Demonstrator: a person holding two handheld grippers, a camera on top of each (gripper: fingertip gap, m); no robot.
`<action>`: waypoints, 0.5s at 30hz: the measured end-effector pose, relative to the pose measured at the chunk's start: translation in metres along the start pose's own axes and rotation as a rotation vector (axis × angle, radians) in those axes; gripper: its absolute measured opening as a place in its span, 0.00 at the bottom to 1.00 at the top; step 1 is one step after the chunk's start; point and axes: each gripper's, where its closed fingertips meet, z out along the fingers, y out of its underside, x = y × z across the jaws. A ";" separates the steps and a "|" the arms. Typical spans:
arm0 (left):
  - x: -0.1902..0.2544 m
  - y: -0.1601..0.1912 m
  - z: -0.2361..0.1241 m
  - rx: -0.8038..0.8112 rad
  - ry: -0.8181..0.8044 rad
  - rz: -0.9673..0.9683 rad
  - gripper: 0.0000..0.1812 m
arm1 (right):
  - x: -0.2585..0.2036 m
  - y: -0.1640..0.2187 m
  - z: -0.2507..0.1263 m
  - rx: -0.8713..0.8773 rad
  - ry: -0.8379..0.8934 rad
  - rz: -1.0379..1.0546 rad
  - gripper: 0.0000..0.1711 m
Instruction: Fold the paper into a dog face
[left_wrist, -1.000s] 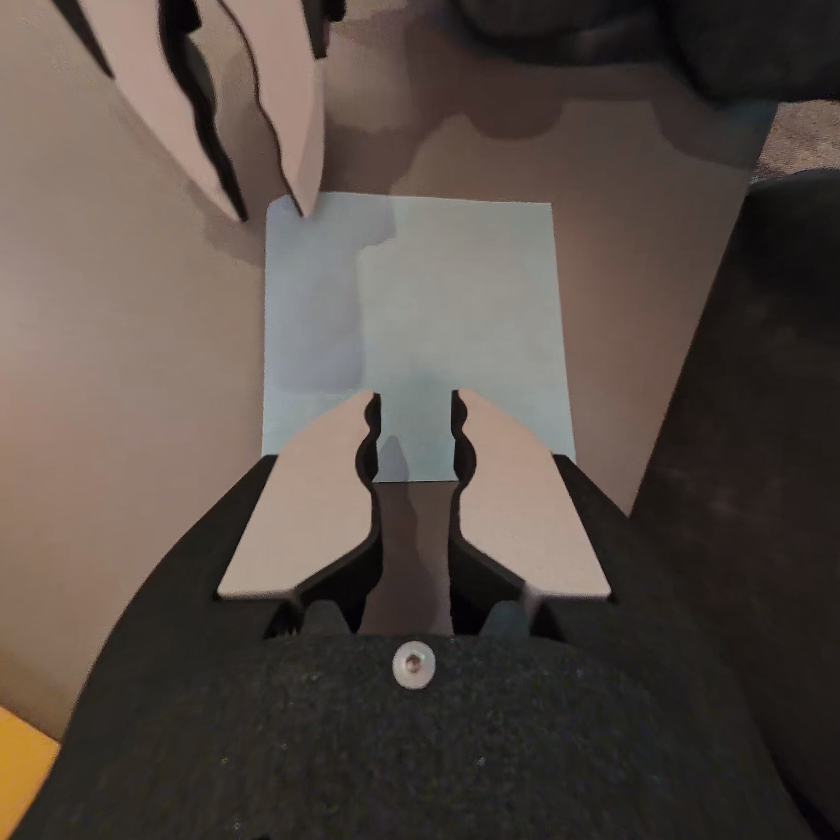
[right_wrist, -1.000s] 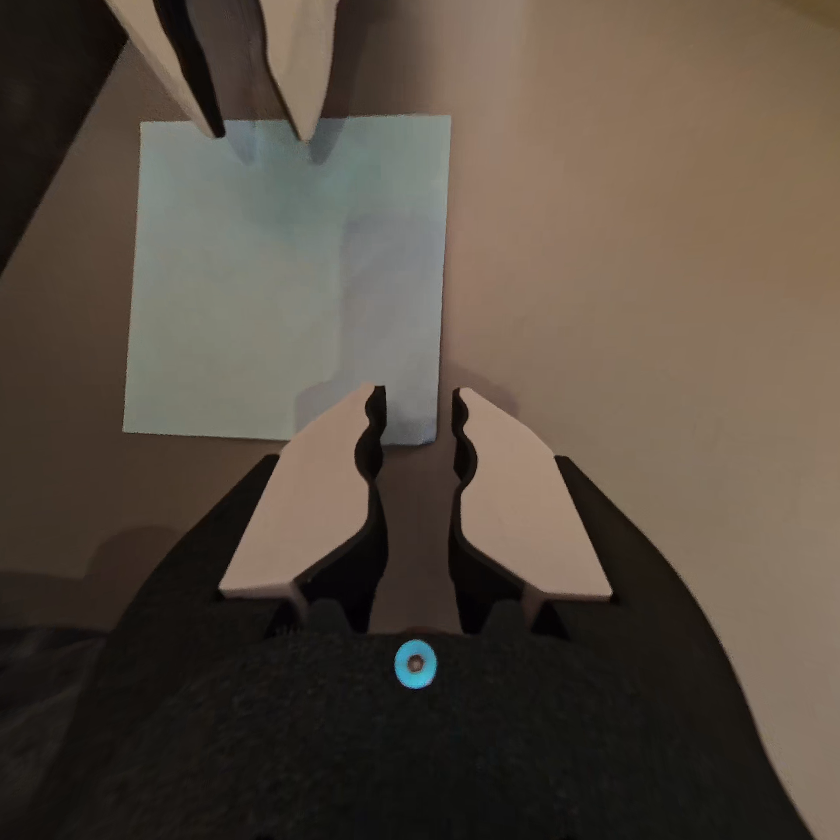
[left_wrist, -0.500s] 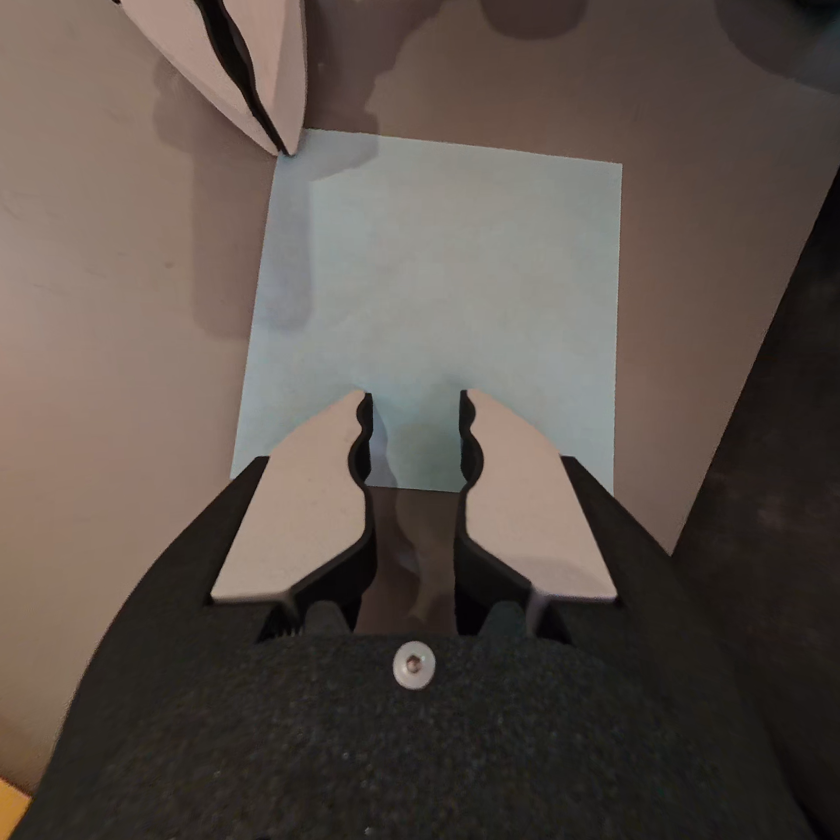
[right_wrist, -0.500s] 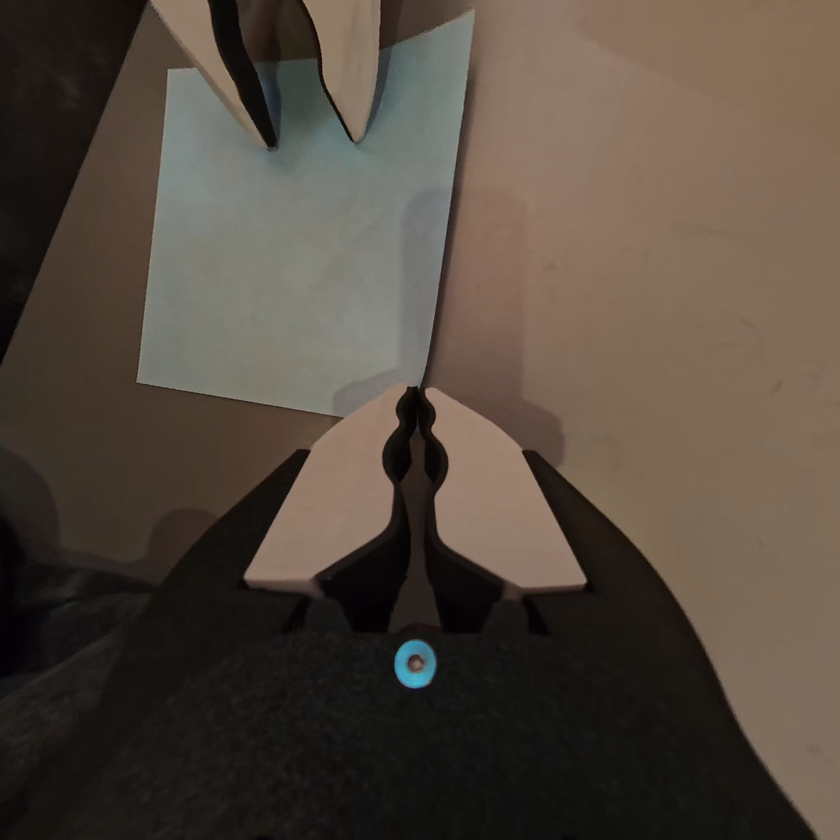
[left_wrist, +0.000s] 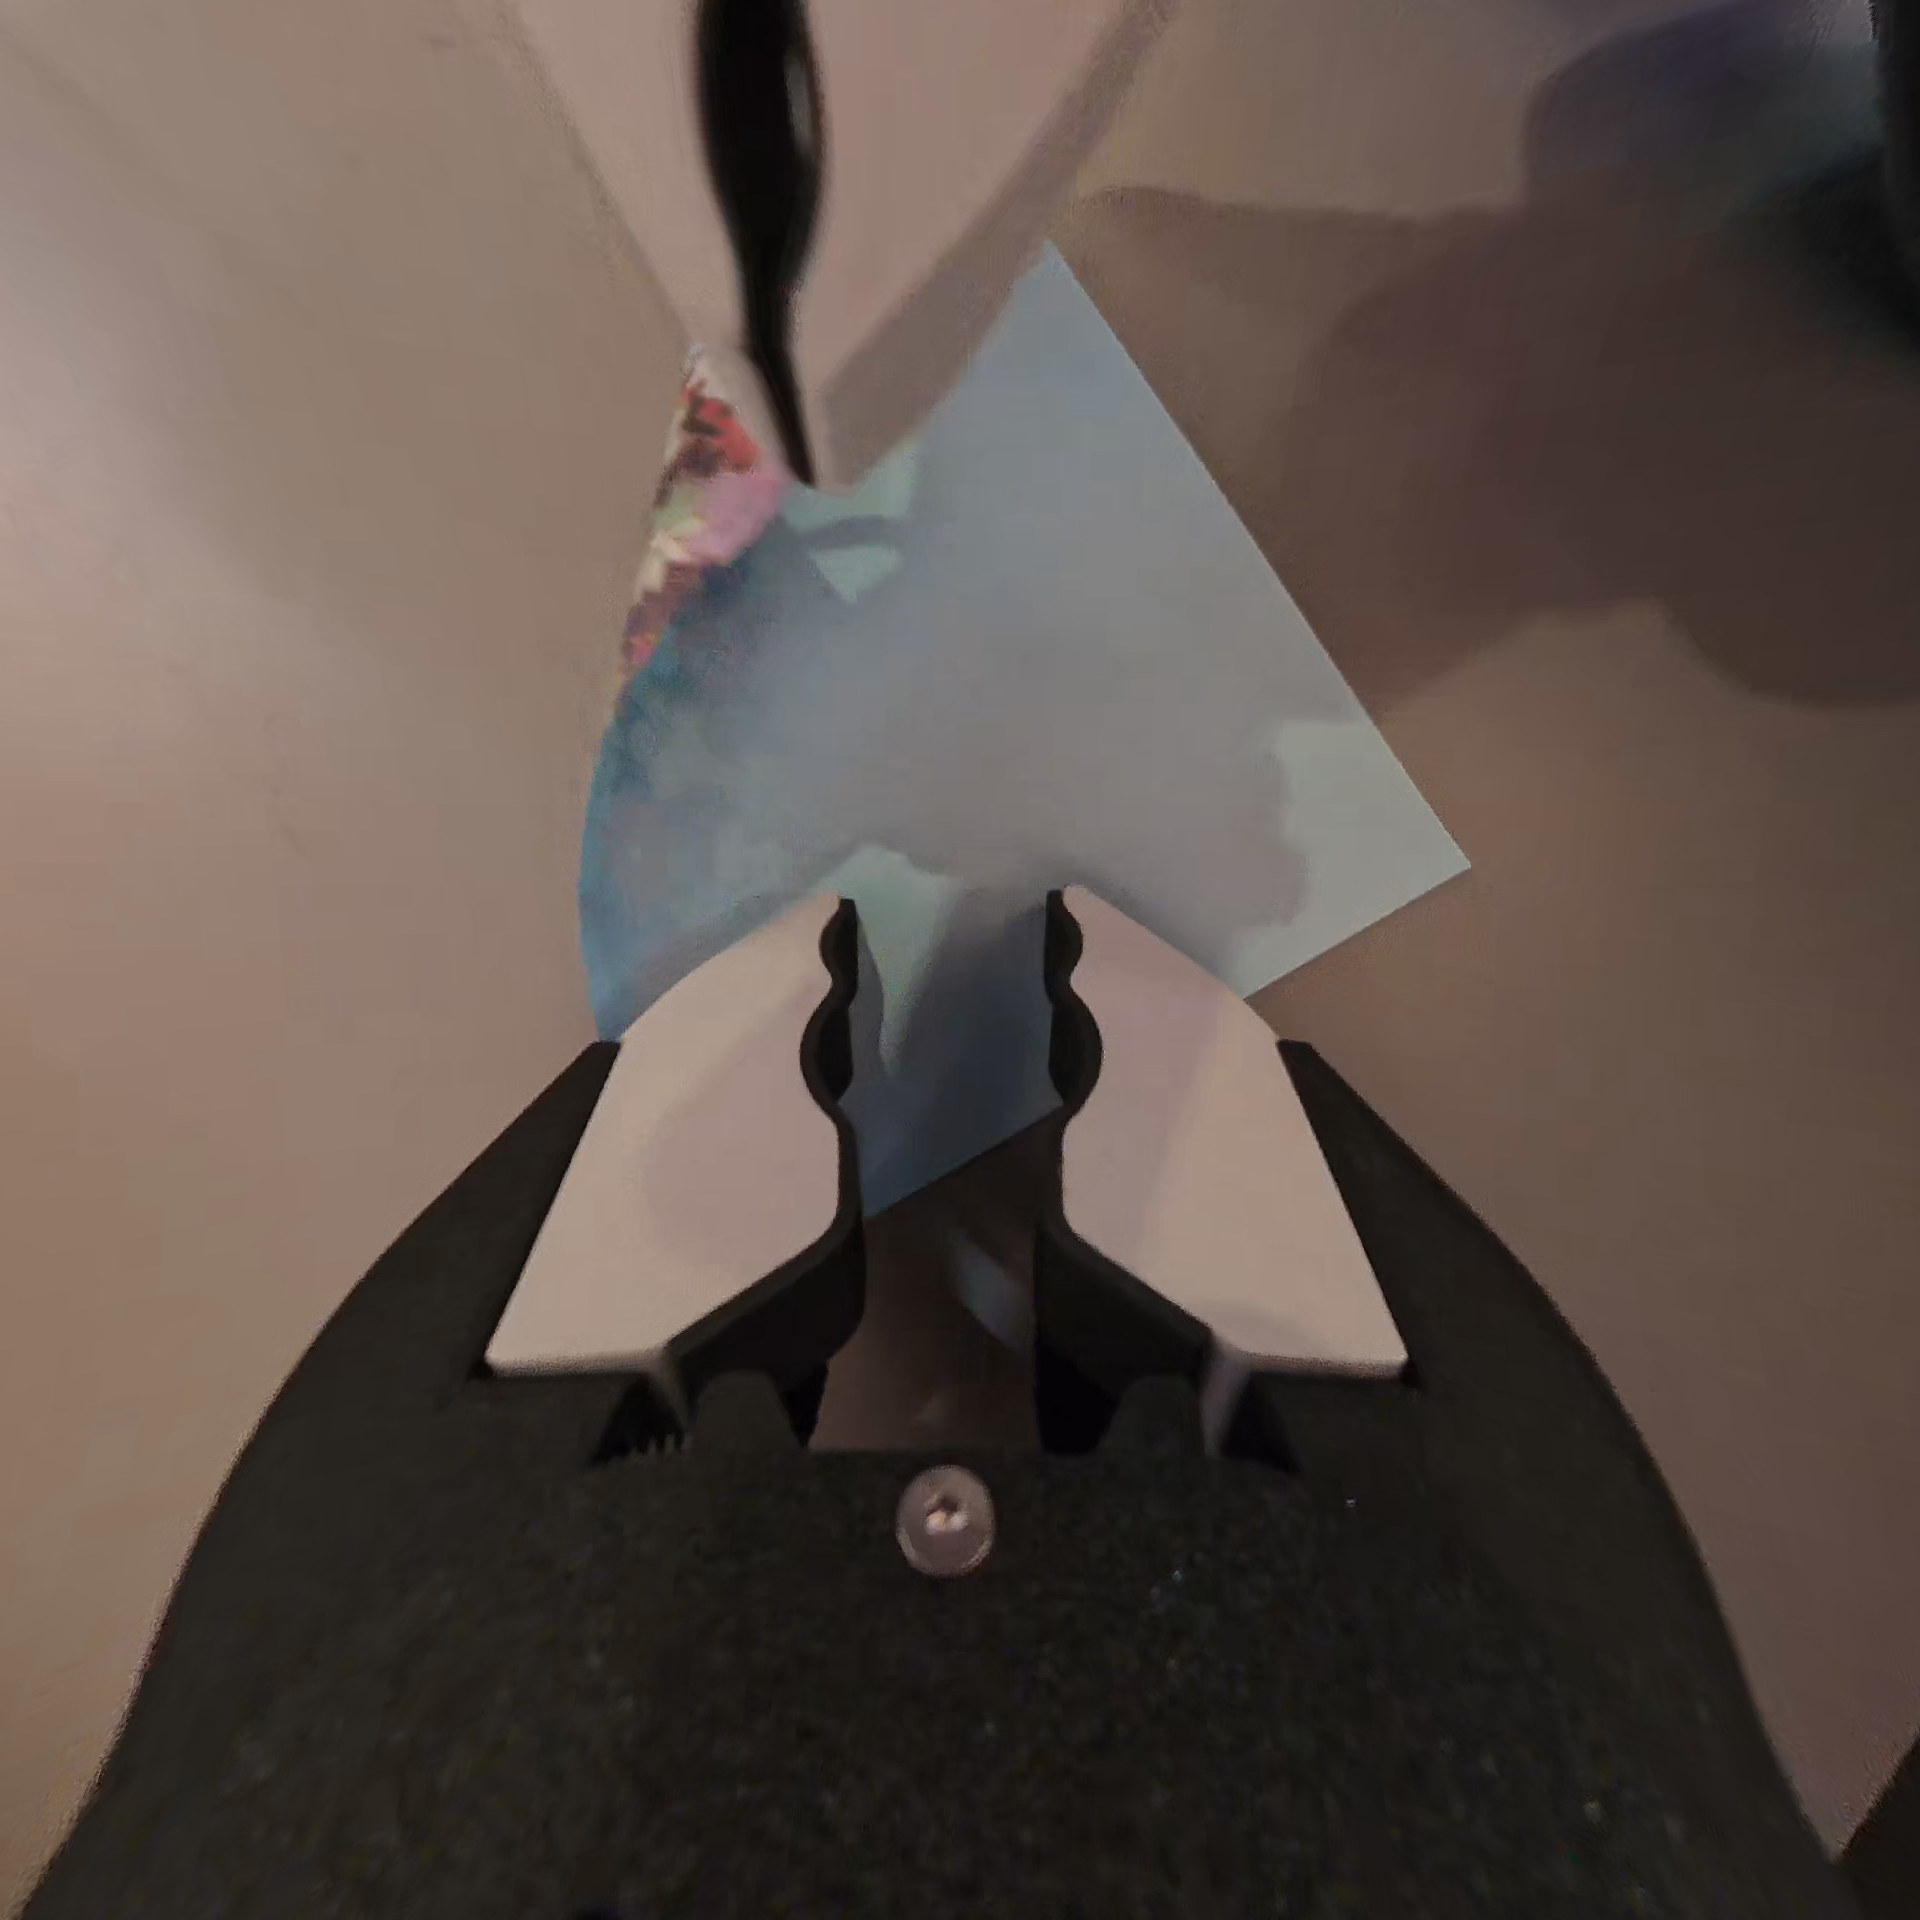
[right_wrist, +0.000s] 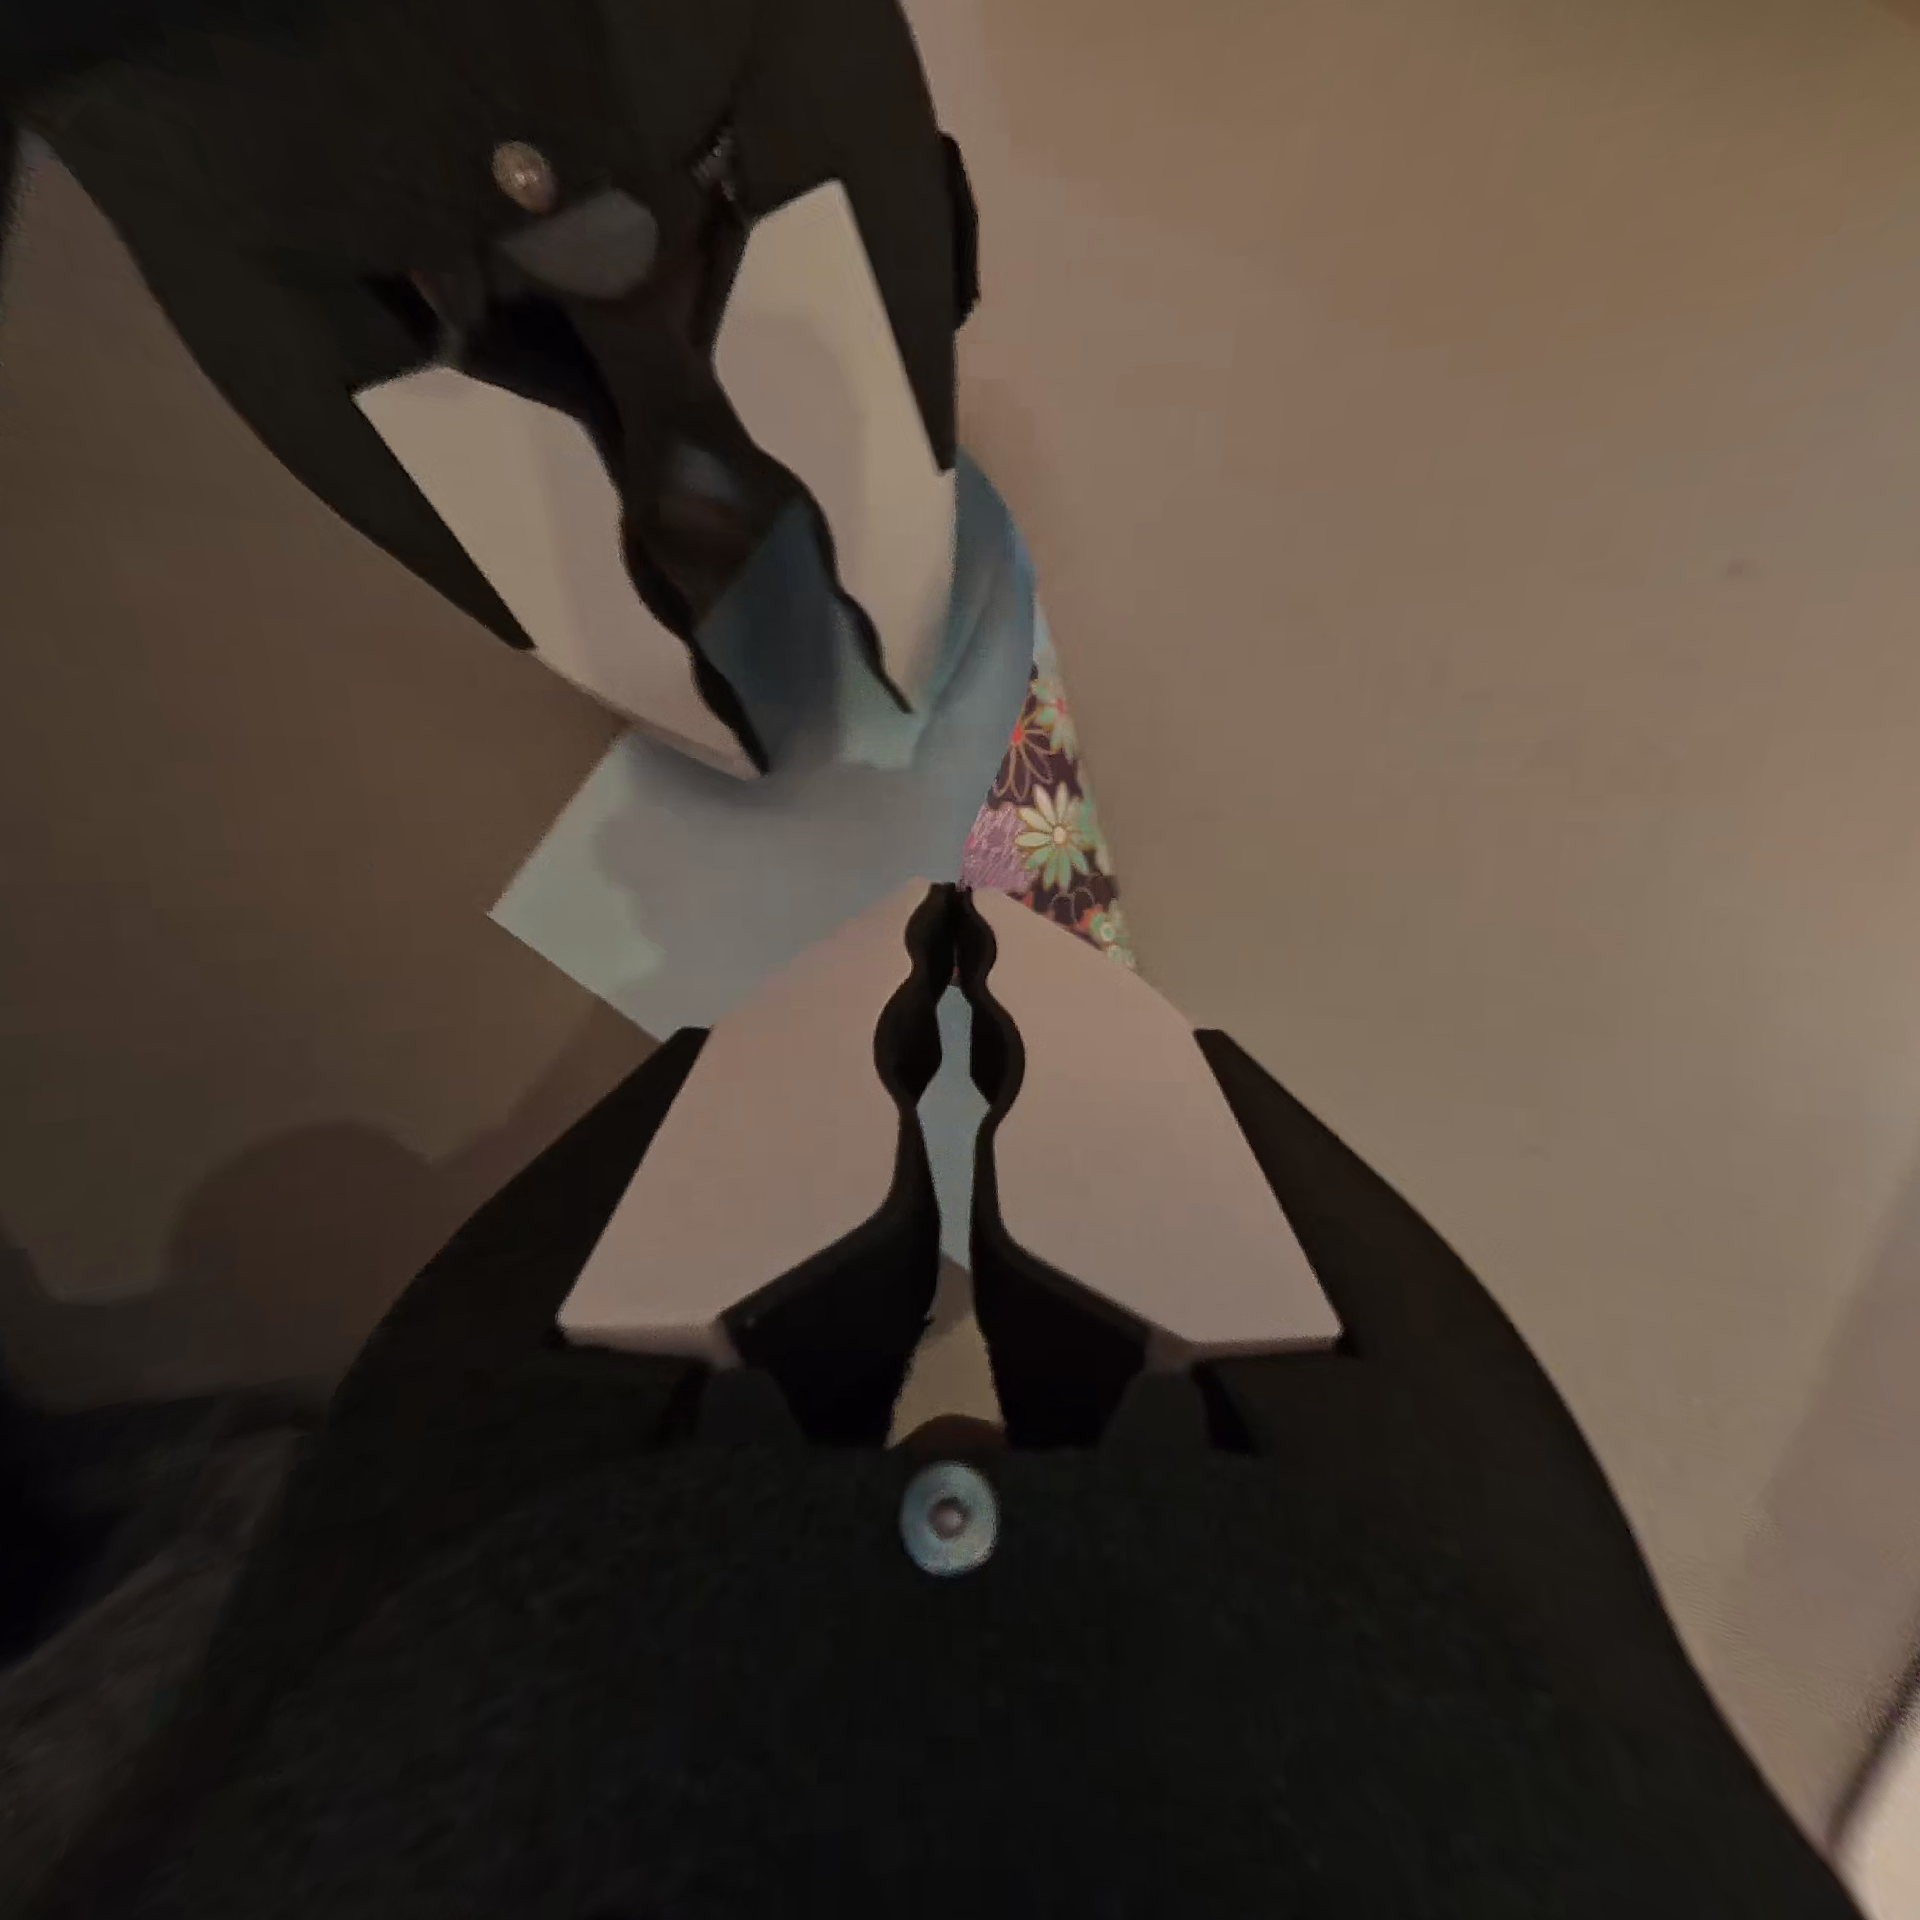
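Beige tabletop (left_wrist: 260, 727), dim light, dark upholstery at the frame edges; right gripper (right_wrist: 954, 899) jaws pinched together on one corner of the paper (left_wrist: 1039, 707), lifting it so the floral underside (right_wrist: 1049, 831) shows; left gripper (left_wrist: 951, 904) jaws parted by a moderate gap, straddling the opposite corner. Pale-blue paper lies diagonally between both grippers, partly raised off the table.

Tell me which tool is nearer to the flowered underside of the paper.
Right. The right tool is shut on the paper beside the flowered underside. The left tool is open over the plain blue face, farther away.
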 end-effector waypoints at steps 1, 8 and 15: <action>0.001 0.000 0.000 0.001 -0.002 0.004 0.19 | -0.007 0.001 0.004 0.019 -0.022 0.020 0.00; -0.002 0.009 -0.013 -0.001 -0.075 0.019 0.26 | -0.026 0.015 0.034 -0.022 0.085 0.031 0.00; -0.039 0.023 -0.050 0.086 -0.117 -0.064 0.27 | -0.030 0.022 0.044 -0.067 0.183 -0.054 0.00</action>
